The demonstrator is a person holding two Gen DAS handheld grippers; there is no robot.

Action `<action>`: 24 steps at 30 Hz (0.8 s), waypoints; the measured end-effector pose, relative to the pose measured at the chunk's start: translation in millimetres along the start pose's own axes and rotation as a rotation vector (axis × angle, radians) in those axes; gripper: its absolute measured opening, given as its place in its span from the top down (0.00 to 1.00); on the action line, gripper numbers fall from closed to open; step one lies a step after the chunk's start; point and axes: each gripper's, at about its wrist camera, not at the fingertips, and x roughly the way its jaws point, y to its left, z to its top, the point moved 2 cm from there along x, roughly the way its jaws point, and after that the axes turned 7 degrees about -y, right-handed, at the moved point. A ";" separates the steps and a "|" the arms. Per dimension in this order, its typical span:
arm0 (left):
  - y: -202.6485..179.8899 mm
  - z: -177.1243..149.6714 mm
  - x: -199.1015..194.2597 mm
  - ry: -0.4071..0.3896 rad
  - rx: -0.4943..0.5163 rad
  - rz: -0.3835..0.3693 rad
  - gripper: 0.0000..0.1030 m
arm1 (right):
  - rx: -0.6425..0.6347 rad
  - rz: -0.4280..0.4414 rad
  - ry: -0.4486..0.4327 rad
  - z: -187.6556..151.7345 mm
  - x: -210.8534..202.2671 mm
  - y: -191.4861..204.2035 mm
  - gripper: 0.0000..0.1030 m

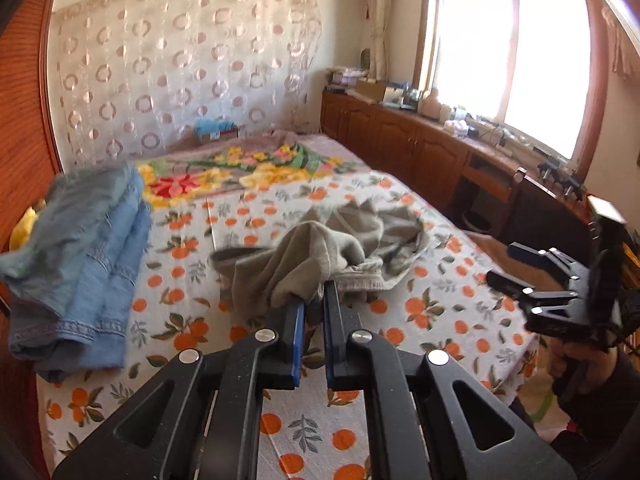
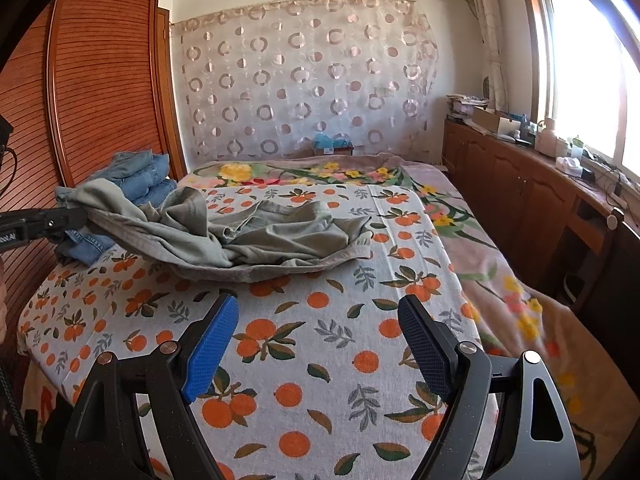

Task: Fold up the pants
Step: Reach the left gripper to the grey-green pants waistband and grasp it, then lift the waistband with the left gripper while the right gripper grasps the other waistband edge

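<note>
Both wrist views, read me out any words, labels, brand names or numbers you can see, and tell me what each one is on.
No text can be read in either view.
Left gripper: white lettering on its side at the picture's left edge, cut off and too small to read.
Box at the head of the bed: a small label, too blurred to read.
Orange-print sheet and grey-green pants: no lettering shows.

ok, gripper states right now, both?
Left gripper: closed on an edge of the grey-green pants, lifting it.
Right gripper: open, empty, above the orange-print sheet.
</note>
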 end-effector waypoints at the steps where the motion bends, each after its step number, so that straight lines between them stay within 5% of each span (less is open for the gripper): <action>1: -1.1 7.1 -8.3 -0.016 0.010 0.001 0.91 | 0.002 0.003 -0.006 0.6 2.2 -1.3 0.19; 9: 27.4 12.6 -12.1 -0.014 0.001 0.084 0.91 | -0.021 0.037 0.001 0.1 21.1 -1.0 0.19; 24: 61.8 -25.7 10.7 0.054 -0.072 0.123 0.91 | -0.137 0.055 0.199 25.3 125.0 -33.4 0.20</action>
